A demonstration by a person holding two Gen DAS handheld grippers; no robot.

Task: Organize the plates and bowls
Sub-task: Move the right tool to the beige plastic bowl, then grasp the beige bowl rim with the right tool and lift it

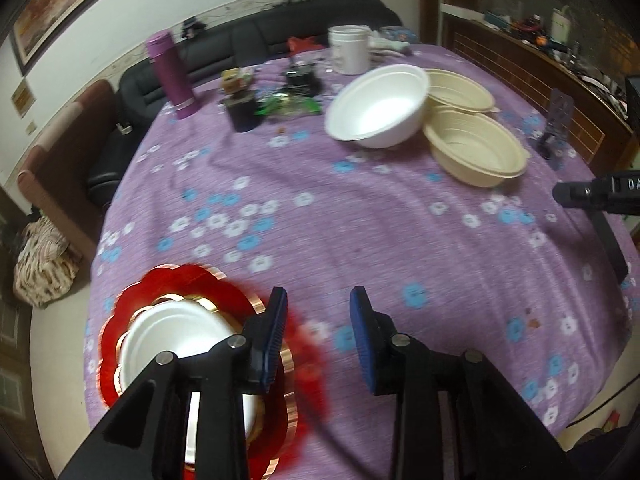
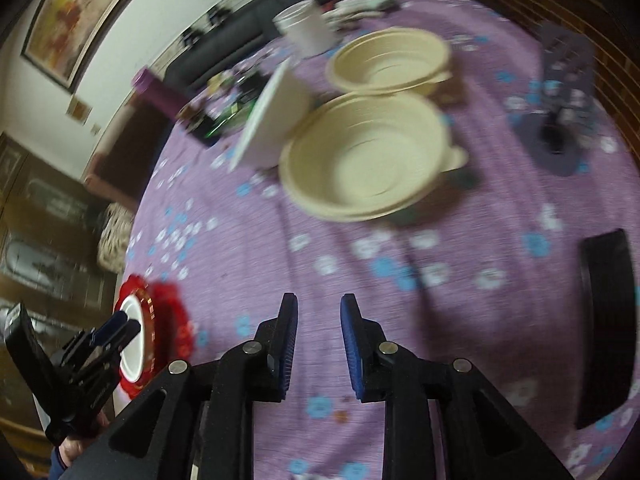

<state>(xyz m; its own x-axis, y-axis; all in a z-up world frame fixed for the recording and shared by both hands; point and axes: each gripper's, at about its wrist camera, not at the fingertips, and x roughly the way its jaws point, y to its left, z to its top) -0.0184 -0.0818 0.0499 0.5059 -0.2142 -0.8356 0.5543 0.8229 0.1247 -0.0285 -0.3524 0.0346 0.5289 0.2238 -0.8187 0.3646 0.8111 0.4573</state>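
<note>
A stack of red, gold-rimmed plates [image 1: 132,308] with a white plate [image 1: 176,332] on top lies at the table's near left edge. My left gripper [image 1: 319,300] hovers just right of it, open, with only tablecloth between its blue pads. Farther back, a white bowl [image 1: 378,106] leans tilted against two beige bowls [image 1: 476,148], [image 1: 460,90]. In the right wrist view my right gripper [image 2: 319,304] is open by a narrow gap above bare cloth, well short of the near beige bowl [image 2: 372,156]. The white bowl [image 2: 272,116] stands on edge to its left. The left gripper [image 2: 124,326] shows over the red plates [image 2: 172,320].
A purple flask [image 1: 170,72], a white tub [image 1: 349,50] and small dark clutter [image 1: 242,108] sit at the far side. A black bar [image 2: 604,320] lies on the right and a purple stand [image 2: 564,92] beyond it. A black sofa [image 1: 240,48] lies behind the purple flowered tablecloth [image 1: 360,232].
</note>
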